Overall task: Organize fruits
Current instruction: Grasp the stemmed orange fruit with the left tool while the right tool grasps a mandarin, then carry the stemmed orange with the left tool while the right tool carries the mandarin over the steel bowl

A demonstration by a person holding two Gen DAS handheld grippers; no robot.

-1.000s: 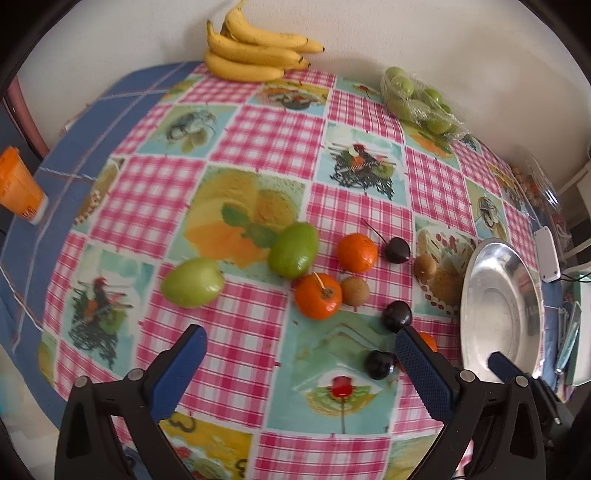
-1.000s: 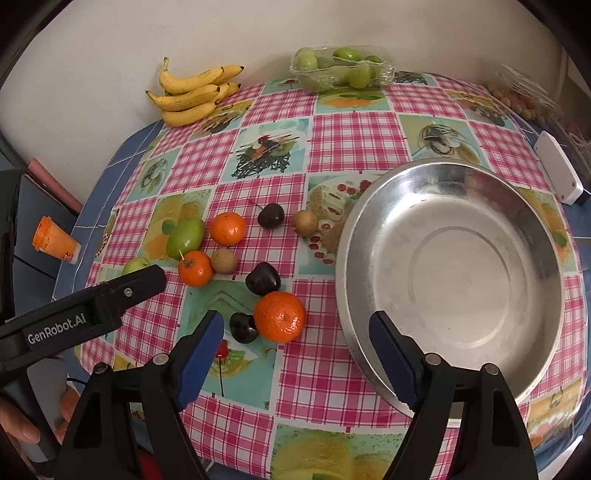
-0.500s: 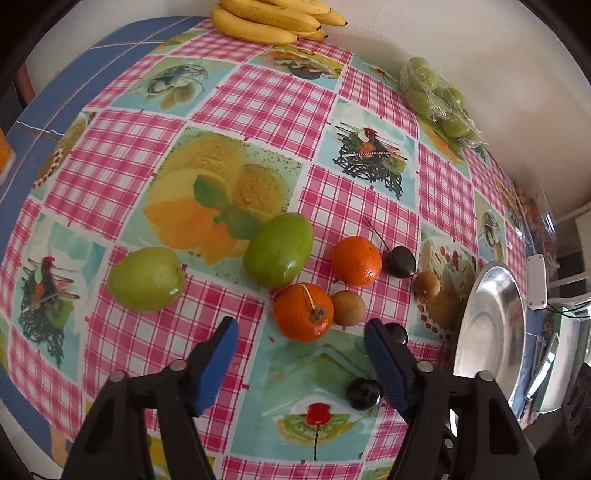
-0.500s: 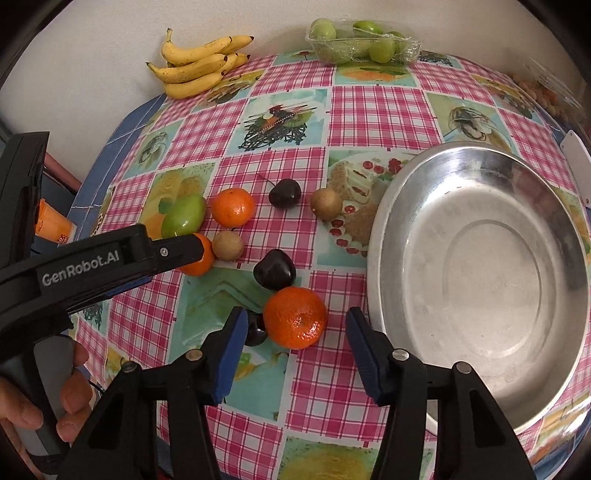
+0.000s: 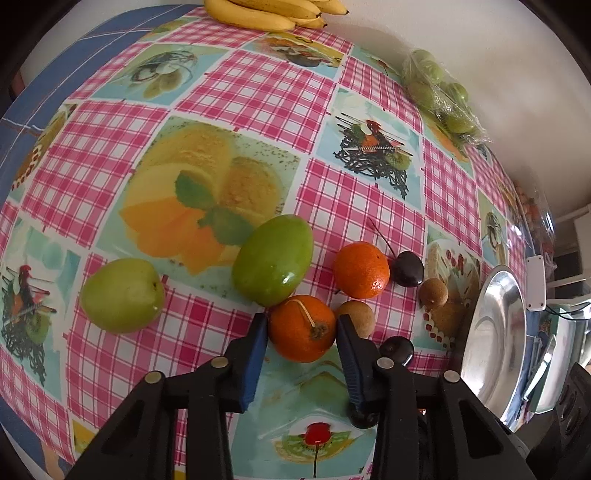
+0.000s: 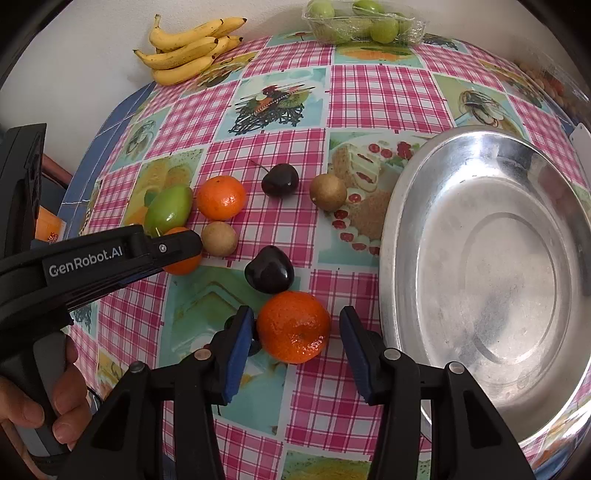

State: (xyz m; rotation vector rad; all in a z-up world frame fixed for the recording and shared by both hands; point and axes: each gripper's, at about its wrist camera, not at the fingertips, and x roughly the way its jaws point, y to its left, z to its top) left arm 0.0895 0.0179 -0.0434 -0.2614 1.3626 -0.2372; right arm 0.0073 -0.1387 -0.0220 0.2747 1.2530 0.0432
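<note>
In the left wrist view my left gripper [image 5: 301,318] is closing around an orange with a stem [image 5: 301,328] that rests on the checked tablecloth, and both blue pads touch its sides. In the right wrist view my right gripper [image 6: 295,312] is closing with another orange [image 6: 293,326] between its jaws. A small gap shows at the right pad, so nothing is gripped there. Beside that orange on the right stands the steel bowl [image 6: 391,229], with nothing in it. A left gripper finger [image 6: 162,251] covers most of the stemmed orange in this view.
Loose on the cloth lie a green mango-like fruit [image 5: 273,260], a green apple [image 5: 122,295], a third orange [image 5: 362,269], dark cherries [image 6: 269,269], and small brown fruits [image 6: 328,192]. Bananas [image 6: 188,48] and a pack of green fruit [image 6: 362,22] sit by the wall.
Both grippers have come down over the fruit and their jaws have narrowed. The left pads now touch the stemmed orange. The right jaws now flank the other orange.
</note>
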